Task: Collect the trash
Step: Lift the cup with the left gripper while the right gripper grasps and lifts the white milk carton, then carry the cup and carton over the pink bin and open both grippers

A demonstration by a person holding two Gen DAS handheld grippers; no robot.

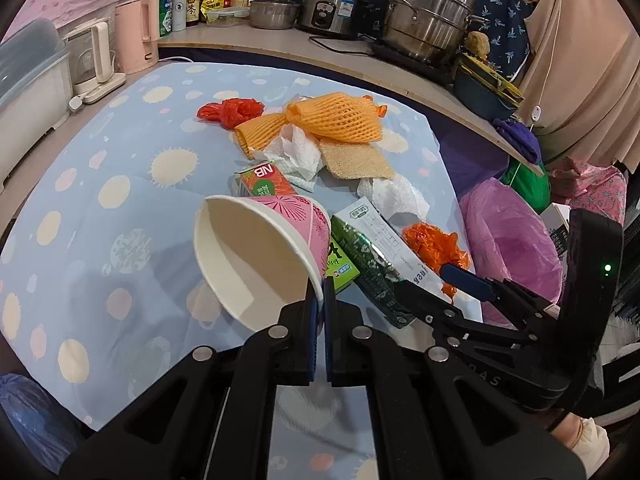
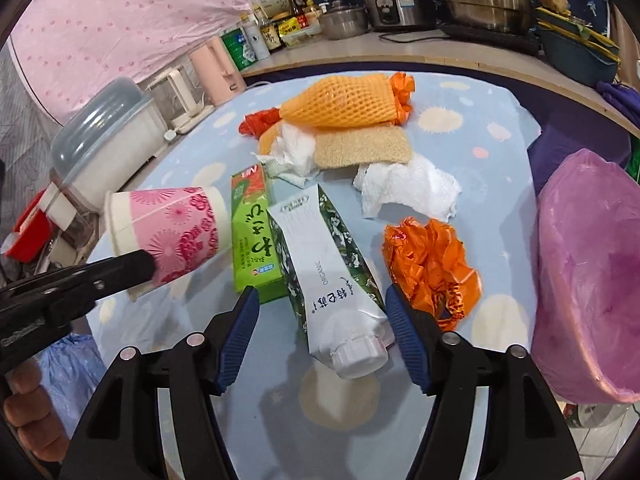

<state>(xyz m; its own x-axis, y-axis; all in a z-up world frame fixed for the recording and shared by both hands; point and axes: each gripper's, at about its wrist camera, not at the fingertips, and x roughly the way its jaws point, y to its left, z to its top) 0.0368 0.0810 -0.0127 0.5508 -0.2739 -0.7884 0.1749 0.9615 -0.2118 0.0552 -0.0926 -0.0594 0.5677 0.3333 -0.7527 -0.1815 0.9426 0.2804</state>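
Observation:
My left gripper [image 1: 319,300] is shut on the rim of a pink paper cup [image 1: 260,252], held tilted above the cloth; the cup also shows in the right wrist view [image 2: 172,236]. My right gripper [image 2: 320,312] is open, its jaws on either side of a white tube [image 2: 332,284] that lies on a green patterned box. Beside it lie a green carton [image 2: 252,240], a crumpled orange bag [image 2: 428,264], white tissue [image 2: 404,188], a sponge pad [image 2: 360,148] and orange foam net [image 2: 340,100]. A pink-lined trash bin [image 2: 592,280] stands at the right.
The blue spotted tablecloth [image 1: 100,200] covers the table. A white lidded container [image 2: 108,140], kettles [image 1: 92,56] and a pink jug stand at the left. Pots [image 1: 428,16], a rice cooker and bottles sit on the back counter. A red bag [image 1: 232,110] lies behind the net.

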